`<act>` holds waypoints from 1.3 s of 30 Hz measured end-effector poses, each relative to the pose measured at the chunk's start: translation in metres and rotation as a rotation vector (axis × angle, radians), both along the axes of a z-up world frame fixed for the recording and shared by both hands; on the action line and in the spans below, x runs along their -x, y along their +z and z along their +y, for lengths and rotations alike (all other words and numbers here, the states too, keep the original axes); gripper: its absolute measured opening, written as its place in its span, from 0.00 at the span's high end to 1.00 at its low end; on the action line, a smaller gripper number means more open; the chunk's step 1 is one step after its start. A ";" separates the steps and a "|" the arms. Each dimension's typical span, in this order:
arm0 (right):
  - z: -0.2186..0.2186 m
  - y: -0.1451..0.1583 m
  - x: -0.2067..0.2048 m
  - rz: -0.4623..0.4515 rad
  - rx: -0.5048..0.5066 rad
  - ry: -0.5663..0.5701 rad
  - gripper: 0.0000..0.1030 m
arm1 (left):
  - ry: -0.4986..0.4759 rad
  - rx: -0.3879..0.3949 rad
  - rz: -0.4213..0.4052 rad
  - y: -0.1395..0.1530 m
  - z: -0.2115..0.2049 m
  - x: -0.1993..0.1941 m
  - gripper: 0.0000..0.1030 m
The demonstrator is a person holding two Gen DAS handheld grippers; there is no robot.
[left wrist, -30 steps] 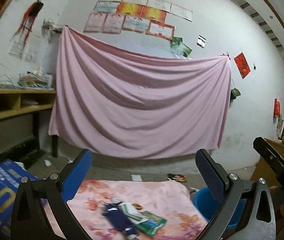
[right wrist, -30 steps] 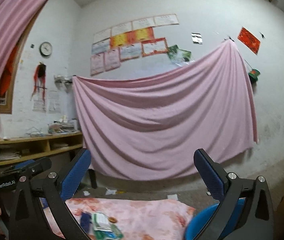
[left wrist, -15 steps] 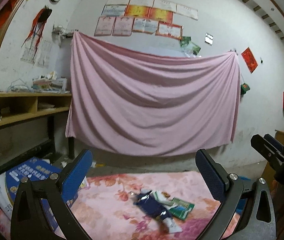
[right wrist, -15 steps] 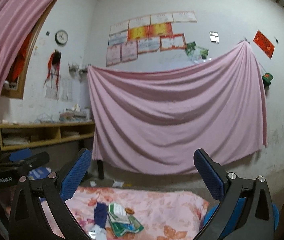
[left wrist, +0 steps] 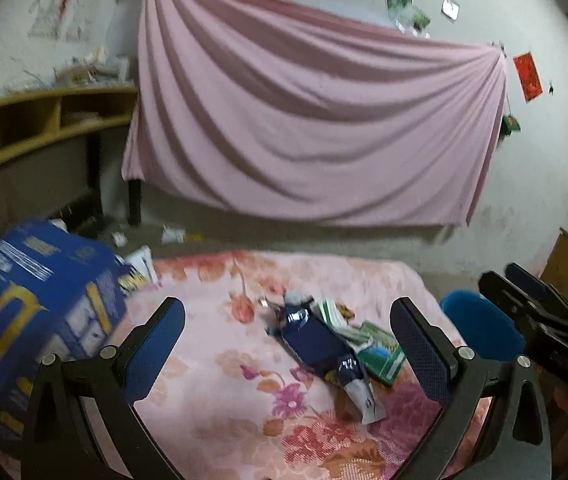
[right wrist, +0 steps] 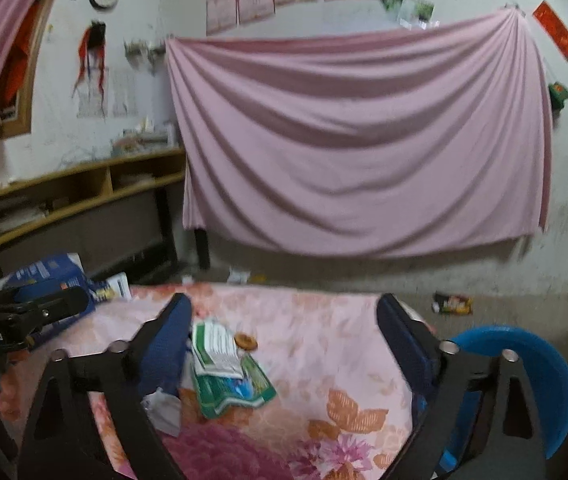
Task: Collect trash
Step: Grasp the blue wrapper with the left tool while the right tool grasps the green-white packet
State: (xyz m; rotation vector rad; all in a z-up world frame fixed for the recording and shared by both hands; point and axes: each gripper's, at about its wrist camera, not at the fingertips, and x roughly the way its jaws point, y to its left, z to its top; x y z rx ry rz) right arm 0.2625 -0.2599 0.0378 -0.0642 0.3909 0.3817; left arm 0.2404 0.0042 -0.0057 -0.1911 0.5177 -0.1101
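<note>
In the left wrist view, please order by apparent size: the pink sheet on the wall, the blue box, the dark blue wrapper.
1. Pink sheet.
2. Blue box, though it is near the camera, so it looks big.
3. Dark blue wrapper.

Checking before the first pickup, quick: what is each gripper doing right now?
Left gripper: open, holding nothing, above the dark blue wrapper.
Right gripper: open, jaws closing, nothing gripped, over the green packets.
</note>
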 end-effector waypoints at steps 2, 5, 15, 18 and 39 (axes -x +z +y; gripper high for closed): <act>0.000 -0.007 -0.011 0.055 0.011 0.011 0.20 | -0.024 0.017 0.046 -0.008 -0.003 -0.010 0.04; 0.000 -0.018 -0.026 0.137 0.018 0.039 0.26 | -0.062 0.027 0.128 -0.022 -0.010 -0.028 0.16; 0.005 -0.045 -0.056 0.287 0.063 0.108 0.45 | -0.136 0.075 0.321 -0.056 -0.030 -0.074 0.35; 0.003 -0.047 -0.064 0.315 0.042 0.119 0.50 | -0.143 0.061 0.380 -0.063 -0.035 -0.085 0.48; 0.051 -0.072 -0.089 0.531 0.017 0.320 0.54 | -0.093 0.236 0.367 -0.049 0.023 -0.062 0.83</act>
